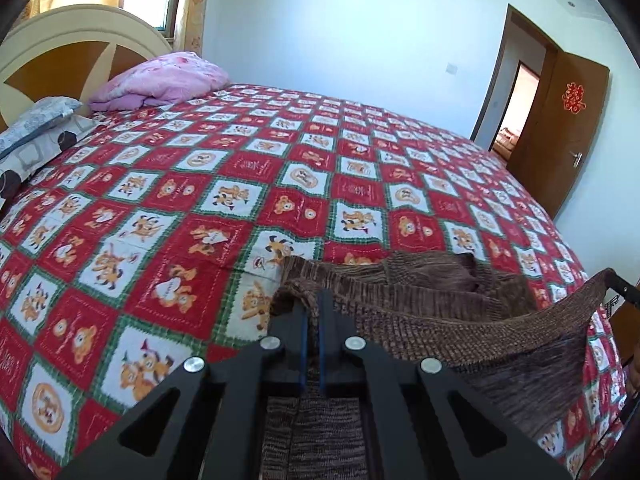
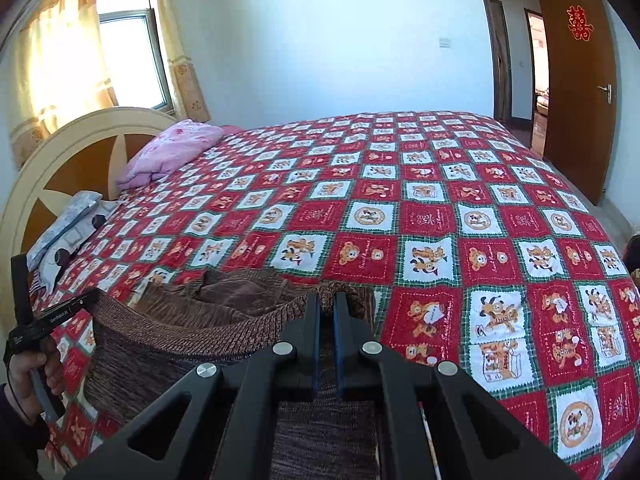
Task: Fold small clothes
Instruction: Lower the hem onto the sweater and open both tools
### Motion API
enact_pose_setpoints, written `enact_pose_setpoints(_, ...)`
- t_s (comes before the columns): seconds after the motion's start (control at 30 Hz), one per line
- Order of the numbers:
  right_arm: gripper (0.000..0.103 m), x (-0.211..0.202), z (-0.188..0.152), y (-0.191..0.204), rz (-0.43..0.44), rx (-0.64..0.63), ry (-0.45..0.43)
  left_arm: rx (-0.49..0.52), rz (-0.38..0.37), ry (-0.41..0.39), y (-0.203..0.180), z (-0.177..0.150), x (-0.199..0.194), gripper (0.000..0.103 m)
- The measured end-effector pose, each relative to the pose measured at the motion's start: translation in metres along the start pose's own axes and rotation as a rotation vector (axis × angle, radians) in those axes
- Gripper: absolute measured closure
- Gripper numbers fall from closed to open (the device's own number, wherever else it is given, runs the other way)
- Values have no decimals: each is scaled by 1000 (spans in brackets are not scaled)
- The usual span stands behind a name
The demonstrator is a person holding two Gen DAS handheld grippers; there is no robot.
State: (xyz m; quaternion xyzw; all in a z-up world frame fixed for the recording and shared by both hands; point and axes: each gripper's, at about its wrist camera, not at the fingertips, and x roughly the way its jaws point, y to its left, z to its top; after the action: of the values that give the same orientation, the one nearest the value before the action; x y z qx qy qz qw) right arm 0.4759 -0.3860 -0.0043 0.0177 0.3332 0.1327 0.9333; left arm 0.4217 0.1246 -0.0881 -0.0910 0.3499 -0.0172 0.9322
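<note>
Both grippers are clamped tight on one hem of a brown knitted sweater (image 1: 440,312): the left gripper (image 1: 314,300) pinches its corner, the right gripper (image 2: 327,302) the opposite corner. That edge hangs taut between them, running from 9 to 3 o'clock, so each hand is equally near. Ahead at 12 o'clock, the sweater's remaining part lies bunched on the bed (image 2: 440,200), its checked red cover beneath. Ribbed, chunky and limp, it sags in the middle.
</note>
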Motion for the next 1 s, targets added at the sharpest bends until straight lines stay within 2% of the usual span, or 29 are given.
enact_pose_setpoints(0.2,98,52,13,-4,-41,-1,69,2,39,47,1,7,41,99)
enact_pose_setpoints(0.37,97,117,11,-15,-57,28,187,-12,70,95,6,5,77,97)
enact_pose_setpoints(0.43,89,132,7,-22,-109,38,187,-25,94,99,9,3,83,91)
enact_pose_setpoints(0.5,68,130,5,-25,-119,50,158,-57,108,86,14,1,78,85)
enact_pose_setpoints(0.6,65,112,-2,-25,-102,60,135,-61,196,-7,24,-3,47,74)
enact_pose_setpoints(0.63,65,106,-6,-20,-89,36,151,-40,196,-28,25,-6,37,70)
enact_pose_setpoints(0.7,65,103,-14,-4,-38,-27,200,21,228,-27,22,-11,26,44)
enact_pose_setpoints(0.73,65,107,-20,10,0,-88,250,58,244,-17,17,-14,24,40)
enact_pose_setpoints(0.8,65,119,-27,31,31,-176,322,140,257,11,2,-22,28,39)
enact_pose_setpoints(0.87,65,142,-28,48,3,-232,353,259,305,21,-23,-25,43,38)
enact_pose_setpoints(0.9,65,153,-23,49,-18,-218,349,302,345,21,-33,-23,53,37)
enact_pose_setpoints(0.93,65,163,-10,43,-54,-166,303,333,378,19,-38,-20,62,37)
enact_pose_setpoints(1.0,65,164,3,25,-123,-48,241,373,509,-6,-40,-7,85,37)
